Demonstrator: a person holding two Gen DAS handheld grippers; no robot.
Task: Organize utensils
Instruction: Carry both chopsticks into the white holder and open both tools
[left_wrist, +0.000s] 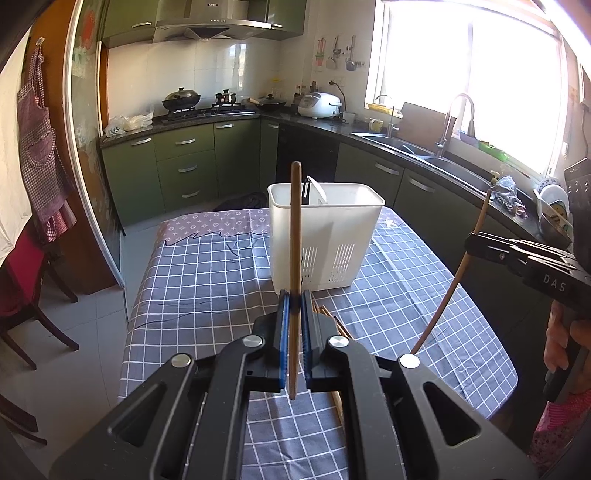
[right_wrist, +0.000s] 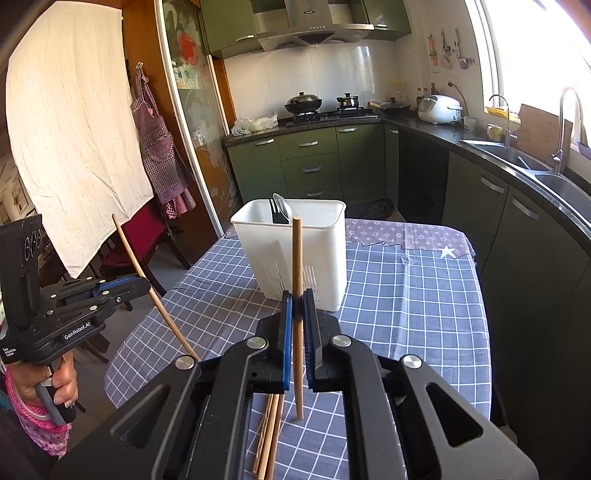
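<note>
A checked cloth (left_wrist: 207, 280) covers the counter, where a white utensil caddy (left_wrist: 332, 240) stands upright near the far end. The right wrist view alone shows a spoon (right_wrist: 283, 206) and a dark fork (right_wrist: 275, 214) inside the caddy, and loose chopsticks (right_wrist: 267, 435) lying on the cloth. The left gripper (left_wrist: 294, 299) has its fingers clamped on an upright chopstick (left_wrist: 295, 221); the right gripper (right_wrist: 297, 299) pinches a second chopstick (right_wrist: 297, 266) the same way. Seen from the right, the left gripper's body reads "GenRobot.AI"; from the left, the right gripper's shows "DAS".
</note>
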